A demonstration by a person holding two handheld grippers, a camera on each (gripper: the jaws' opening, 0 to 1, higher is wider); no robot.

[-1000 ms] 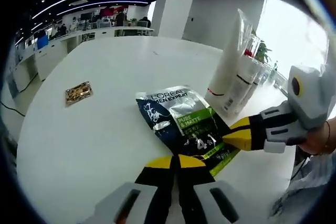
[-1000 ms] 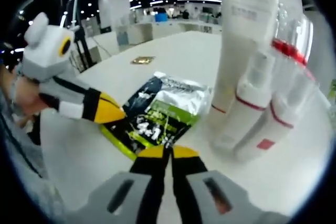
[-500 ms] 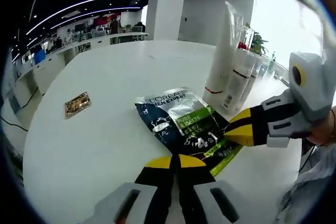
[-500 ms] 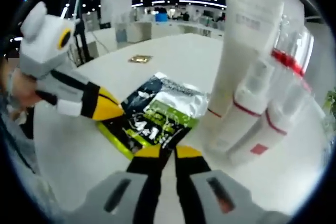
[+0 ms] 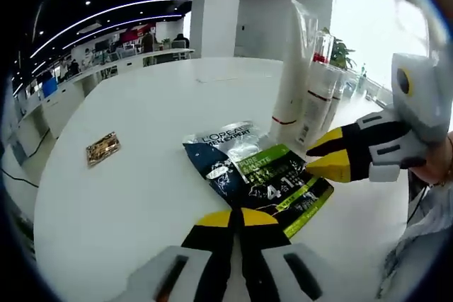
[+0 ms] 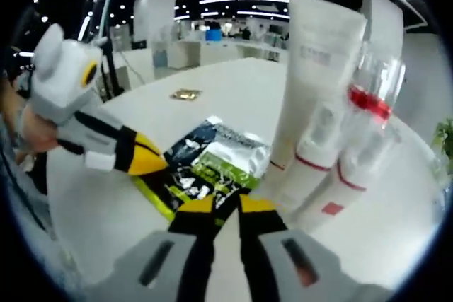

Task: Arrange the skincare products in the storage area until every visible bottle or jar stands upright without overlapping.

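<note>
Nearest to us in the left gripper view, the left gripper [image 5: 237,218] has its yellow-tipped fingers pressed together with nothing between them, just short of the sachet [image 5: 256,176] that lies flat on the white counter [image 5: 127,189]. In the right gripper view, the right gripper [image 6: 226,205] hangs at the sachet's near edge with a narrow gap between its fingers; they seem to grip nothing, though their tips hide that edge. The left gripper view shows it at the sachet's right side, tips slightly parted. Just beyond the sachet we see the tall white tube [image 6: 309,86] standing upright, and beside it two white bottles with red bands [image 6: 333,189], also upright and close together, and a clear-capped bottle [image 6: 373,83] behind them. Well apart from the sachet, toward the counter's far left, lies a small brown packet [image 5: 102,148].
</note>
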